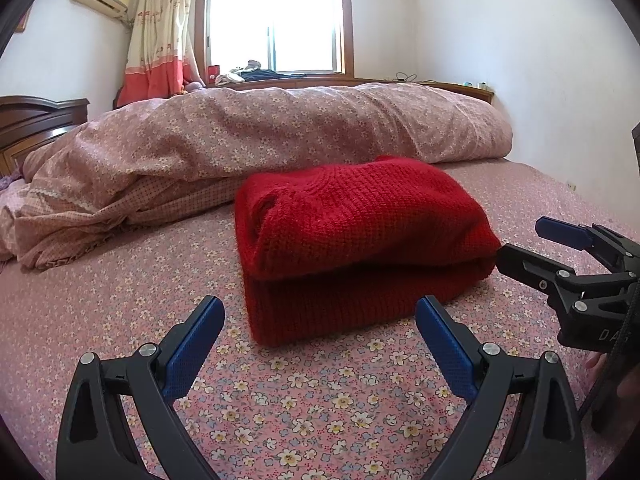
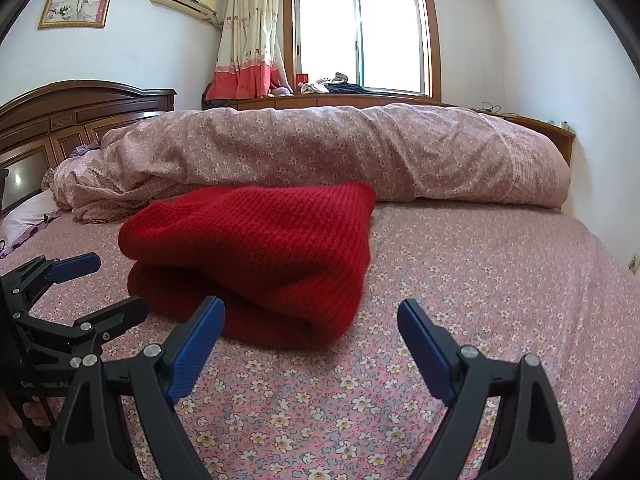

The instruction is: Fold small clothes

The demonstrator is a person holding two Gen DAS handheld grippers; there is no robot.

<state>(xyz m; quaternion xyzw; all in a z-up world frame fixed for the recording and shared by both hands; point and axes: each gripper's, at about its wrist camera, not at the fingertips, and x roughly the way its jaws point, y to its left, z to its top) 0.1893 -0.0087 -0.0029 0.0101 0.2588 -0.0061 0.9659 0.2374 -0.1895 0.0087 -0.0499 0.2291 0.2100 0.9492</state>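
A red knit sweater (image 1: 360, 240) lies folded in a thick stack on the pink floral bed sheet (image 1: 304, 400); it also shows in the right wrist view (image 2: 256, 256). My left gripper (image 1: 320, 312) is open and empty, just in front of the sweater's near edge. My right gripper (image 2: 311, 312) is open and empty, in front of the sweater's right corner. The right gripper also shows in the left wrist view (image 1: 520, 240), beside the sweater's right edge. The left gripper shows in the right wrist view (image 2: 116, 284), at the sweater's left side.
A rolled floral quilt (image 2: 320, 152) lies across the bed behind the sweater. A dark wooden headboard (image 2: 60, 120) stands at the left. A window (image 2: 360, 40), a curtain and a cluttered sill are at the back. White walls bound the right side.
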